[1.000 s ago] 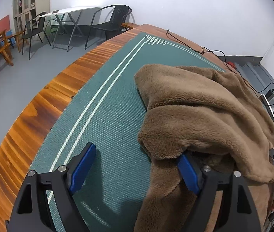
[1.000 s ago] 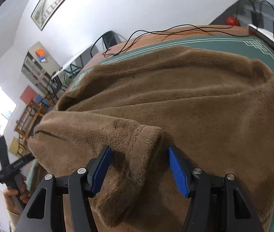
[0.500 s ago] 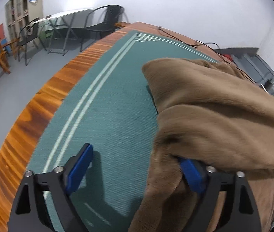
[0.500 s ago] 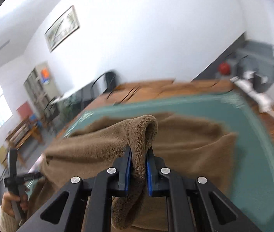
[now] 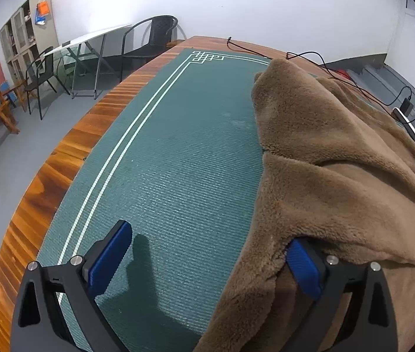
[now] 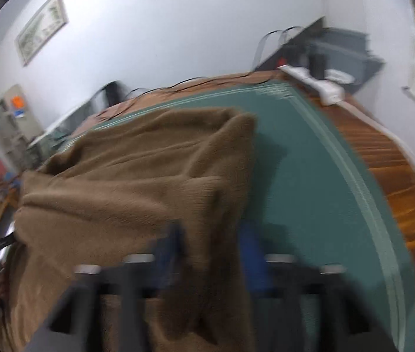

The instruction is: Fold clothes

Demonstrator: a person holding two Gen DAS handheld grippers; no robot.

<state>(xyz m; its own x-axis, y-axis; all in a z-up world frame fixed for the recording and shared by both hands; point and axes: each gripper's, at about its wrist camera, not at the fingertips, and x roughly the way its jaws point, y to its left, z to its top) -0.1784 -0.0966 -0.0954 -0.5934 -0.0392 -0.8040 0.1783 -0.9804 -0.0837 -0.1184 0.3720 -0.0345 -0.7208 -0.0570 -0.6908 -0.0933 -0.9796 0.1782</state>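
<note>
The brown fleece garment (image 5: 339,158) fills the frame's right half, heaped on the green mat (image 5: 172,176); soft, bulky, best pinched at a hem. Left gripper (image 5: 207,261) gapes wide; right gripper (image 6: 211,252) is blurred, its spread unclear.

Left claw (image 5: 207,264) spread wide; right claw (image 6: 211,252) blurred, fingers parted

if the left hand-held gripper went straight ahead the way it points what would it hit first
Probably nothing soon: between the open fingers of the left hand-held gripper lies bare green mat. The brown fleece garment already drapes its right finger, so that side would drag on it.
</note>
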